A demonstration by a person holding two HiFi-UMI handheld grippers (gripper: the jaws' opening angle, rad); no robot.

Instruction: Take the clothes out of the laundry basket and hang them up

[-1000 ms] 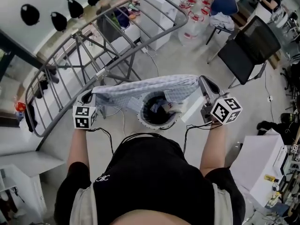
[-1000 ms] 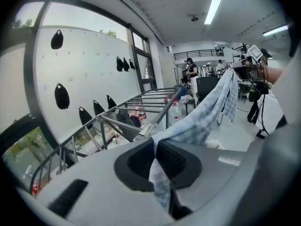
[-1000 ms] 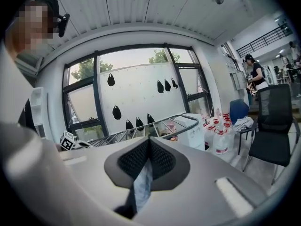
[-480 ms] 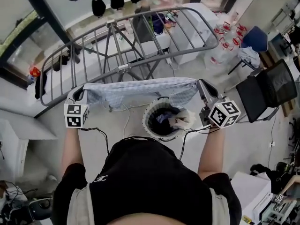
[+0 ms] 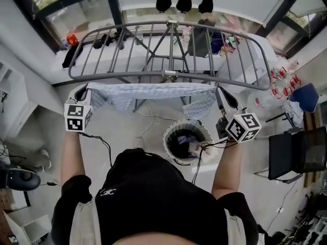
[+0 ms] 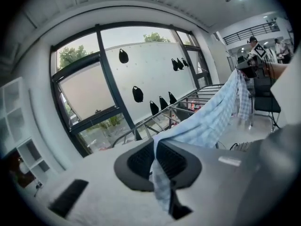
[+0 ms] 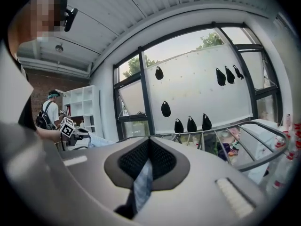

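A light blue checked garment (image 5: 153,92) is stretched level between my two grippers, just in front of the near rail of the grey drying rack (image 5: 168,75). My left gripper (image 5: 83,92) is shut on the garment's left end (image 6: 188,128), and my right gripper (image 5: 223,97) is shut on the right end (image 7: 141,185). A loose part of the cloth hangs down near the right gripper. Below it on the floor stands the round white laundry basket (image 5: 170,134) with dark clothes (image 5: 184,143) inside.
Black clips (image 5: 184,0) hang on the white wall beyond the rack, which carries dark items (image 5: 69,57) at its left end and clothes behind it. A black chair (image 5: 296,154) stands at the right and white shelving (image 5: 10,96) at the left. Cables (image 5: 145,119) lie on the floor by the basket.
Both grippers, with the garment stretched between them, have swung toward the drying rack and risen a little. The rack now lies straight ahead; the basket, earlier beneath the cloth, now shows nearer than it.
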